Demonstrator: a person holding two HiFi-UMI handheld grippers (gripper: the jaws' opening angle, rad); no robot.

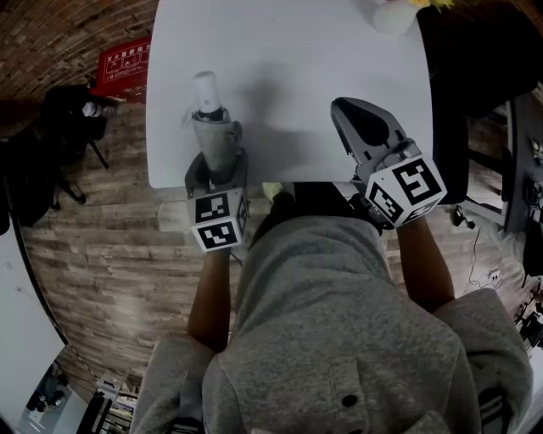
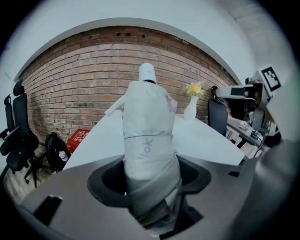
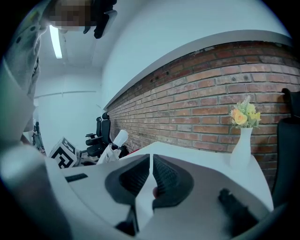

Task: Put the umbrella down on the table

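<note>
A folded grey umbrella (image 1: 214, 127) with a white handle cap (image 1: 205, 87) points away from me over the near left part of the white table (image 1: 288, 51). My left gripper (image 1: 215, 169) is shut on the umbrella's lower end. In the left gripper view the umbrella (image 2: 147, 136) rises from between the jaws, its cap (image 2: 146, 73) at the top. My right gripper (image 1: 363, 127) hovers over the table's near right part, jaws shut with nothing between them. In the right gripper view the right gripper (image 3: 151, 176) shows its jaws pressed together, and the umbrella (image 3: 112, 147) is at the left.
A white vase with yellow flowers (image 3: 243, 136) stands at the table's far right (image 1: 392, 15). A black office chair (image 1: 475, 51) is beside the table's right edge. A black bag (image 1: 68, 119) and a red box (image 1: 123, 68) lie on the wooden floor at the left.
</note>
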